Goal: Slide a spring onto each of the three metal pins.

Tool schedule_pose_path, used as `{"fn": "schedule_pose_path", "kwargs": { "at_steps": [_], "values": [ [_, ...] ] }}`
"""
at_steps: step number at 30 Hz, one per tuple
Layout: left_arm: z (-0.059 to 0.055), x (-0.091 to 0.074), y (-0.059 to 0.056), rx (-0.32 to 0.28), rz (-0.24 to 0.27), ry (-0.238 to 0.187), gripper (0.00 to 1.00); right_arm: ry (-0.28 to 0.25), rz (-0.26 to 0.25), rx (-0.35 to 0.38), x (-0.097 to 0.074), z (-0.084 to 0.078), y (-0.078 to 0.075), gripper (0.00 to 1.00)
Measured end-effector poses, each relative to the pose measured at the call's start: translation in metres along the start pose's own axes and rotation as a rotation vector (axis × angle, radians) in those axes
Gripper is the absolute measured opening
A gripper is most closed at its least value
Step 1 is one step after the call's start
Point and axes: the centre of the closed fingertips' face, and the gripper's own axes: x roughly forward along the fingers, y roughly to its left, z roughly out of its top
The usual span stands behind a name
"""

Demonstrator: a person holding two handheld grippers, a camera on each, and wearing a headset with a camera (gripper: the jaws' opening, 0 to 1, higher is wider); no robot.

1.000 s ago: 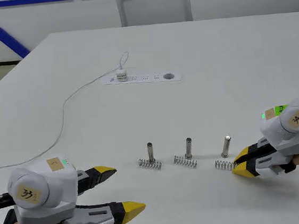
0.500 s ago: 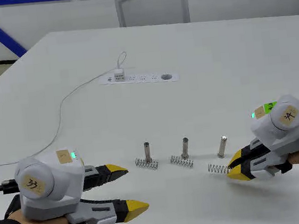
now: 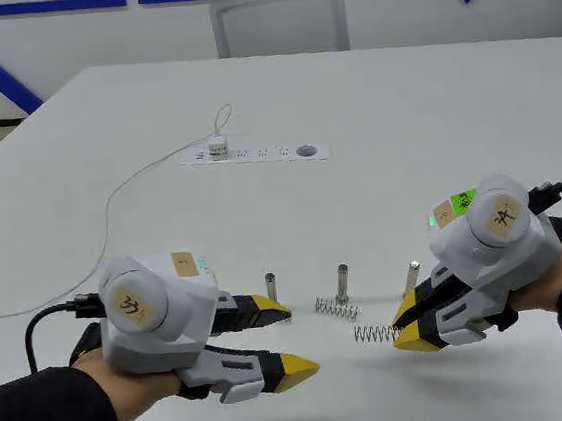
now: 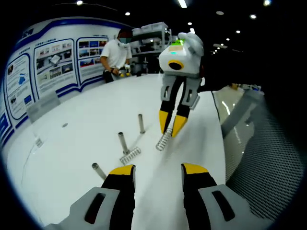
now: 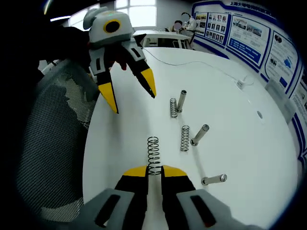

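Observation:
Three short metal pins stand in a row on the white table: left pin [image 3: 271, 286], middle pin [image 3: 342, 282], right pin [image 3: 412, 277]. A spring [image 3: 337, 309] lies in front of the middle pin. My right gripper [image 3: 407, 326] is shut on one end of another spring [image 3: 374, 333], which sticks out to the left near the table surface. In the right gripper view that spring [image 5: 153, 153] runs forward from the shut gripper [image 5: 154, 172], and a further spring [image 5: 173, 108] lies by the far pin [image 5: 181, 100]. My left gripper [image 3: 286, 336] is open and holds nothing, just left of the pins.
A white power strip [image 3: 255, 154] with a plugged charger [image 3: 218, 147] and a cable [image 3: 110, 213] lies mid-table. A grey chair [image 3: 280, 25] stands at the far edge. A person [image 4: 115, 52] stands at a distant bench. A mesh chair [image 5: 62, 120] is beside the table.
My right gripper has drawn its spring left and nearer to me, away from the right pin. My left gripper has moved right, up to the left pin, and covers the spring there.

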Motion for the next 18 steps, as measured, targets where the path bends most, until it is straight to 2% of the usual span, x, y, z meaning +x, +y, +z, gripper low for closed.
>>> {"fn": "schedule_pose_path", "kwargs": {
  "at_steps": [7, 13, 18],
  "values": [
    [-0.001, 0.018, -0.010, 0.029, -0.041, 0.019, 0.34, 0.006, 0.026, -0.035, 0.004, 0.012, 0.010, 0.11],
    [0.001, 0.024, -0.016, 0.052, -0.052, 0.015, 0.30, 0.014, 0.049, -0.065, 0.006, 0.019, 0.019, 0.11],
    [-0.002, 0.027, -0.022, 0.084, -0.063, 0.028, 0.22, 0.018, 0.062, -0.086, 0.007, 0.025, 0.025, 0.11]
  ]
}}
